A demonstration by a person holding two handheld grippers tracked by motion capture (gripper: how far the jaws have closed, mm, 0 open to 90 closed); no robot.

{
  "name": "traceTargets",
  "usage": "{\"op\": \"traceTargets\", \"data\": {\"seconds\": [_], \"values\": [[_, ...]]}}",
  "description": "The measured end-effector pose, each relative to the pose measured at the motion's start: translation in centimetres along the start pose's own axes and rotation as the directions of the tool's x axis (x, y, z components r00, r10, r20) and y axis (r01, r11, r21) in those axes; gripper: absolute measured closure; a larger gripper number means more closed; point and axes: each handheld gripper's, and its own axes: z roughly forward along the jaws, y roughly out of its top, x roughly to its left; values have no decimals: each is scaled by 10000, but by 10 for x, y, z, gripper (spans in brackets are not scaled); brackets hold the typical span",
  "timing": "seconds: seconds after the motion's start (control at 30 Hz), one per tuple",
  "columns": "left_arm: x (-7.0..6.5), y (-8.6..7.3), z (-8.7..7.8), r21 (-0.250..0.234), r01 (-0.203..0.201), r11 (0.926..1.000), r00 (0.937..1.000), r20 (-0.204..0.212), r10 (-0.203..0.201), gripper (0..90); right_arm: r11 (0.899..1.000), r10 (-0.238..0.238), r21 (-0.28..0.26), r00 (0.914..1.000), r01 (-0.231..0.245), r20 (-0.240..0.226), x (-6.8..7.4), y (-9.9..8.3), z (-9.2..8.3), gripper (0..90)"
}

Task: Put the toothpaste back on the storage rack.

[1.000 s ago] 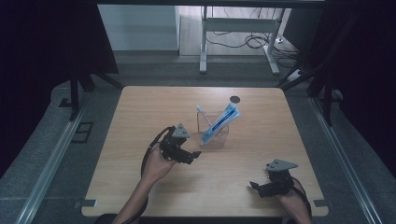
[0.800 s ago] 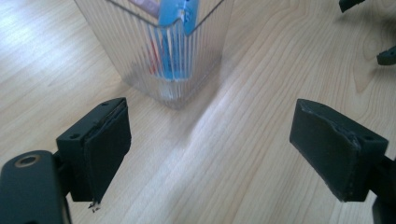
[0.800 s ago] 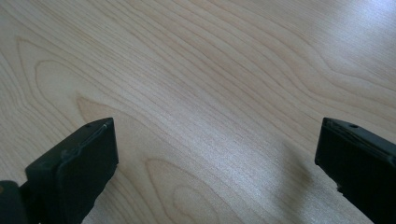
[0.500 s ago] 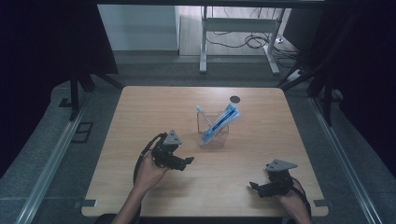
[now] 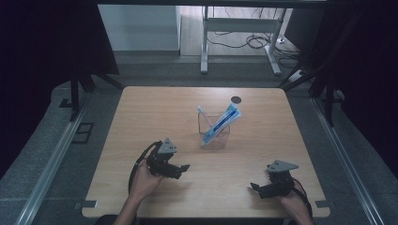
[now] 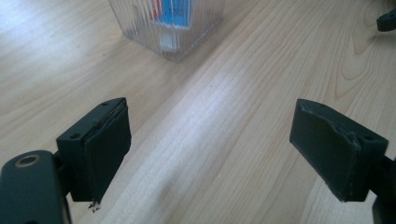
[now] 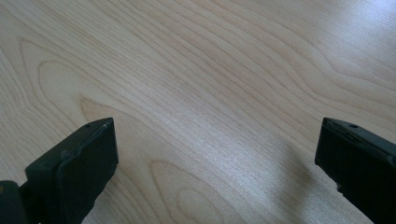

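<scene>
A clear ribbed plastic cup [image 5: 214, 132] stands near the middle of the wooden table [image 5: 150, 112]. A blue and white toothpaste tube [image 5: 221, 123] leans in it, beside a white-headed toothbrush [image 5: 204, 118]. The cup [image 6: 168, 23] also fills the top of the left gripper view. My left gripper [image 5: 182, 169] sits low over the table, left of and nearer than the cup, open with nothing between its fingers [image 6: 100, 147]. My right gripper [image 5: 256, 187] rests near the front right edge, open and empty, above bare wood [image 7: 210, 116].
A small dark round spot [image 5: 235, 99] marks the table behind the cup. Beyond the far edge stand desk legs [image 5: 204, 42] and loose cables [image 5: 244, 41] on the floor. Dark curtains flank both sides.
My left gripper has drawn back from the cup toward the front left of the table and is open. The right gripper has stayed in place.
</scene>
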Motion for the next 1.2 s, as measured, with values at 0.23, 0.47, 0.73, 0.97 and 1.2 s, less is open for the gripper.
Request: {"op": "traceTargets", "data": {"seconds": [0.23,0.47,0.73,0.97,1.2], "values": [[0,-16,1,-47,239,9997,9997,-66,-240,128,10000,0,-3,10000,0,13,0,0,0,0],[-2,-29,5,172,327,9993,9992,-252,-322,128,10000,-48,9,10000,48,-2,1,0,0,0],[-5,-40,15,513,361,9980,9988,-350,-343,128,9999,-95,51,9999,95,-53,2,1,1,0],[-7,-46,24,945,255,9952,9990,-378,-220,128,9998,-172,100,9998,173,-79,4,1,2,0],[-7,-48,27,1162,181,9931,9990,-421,-132,128,9996,-217,177,9997,219,-150,5,1,4,0]]}}
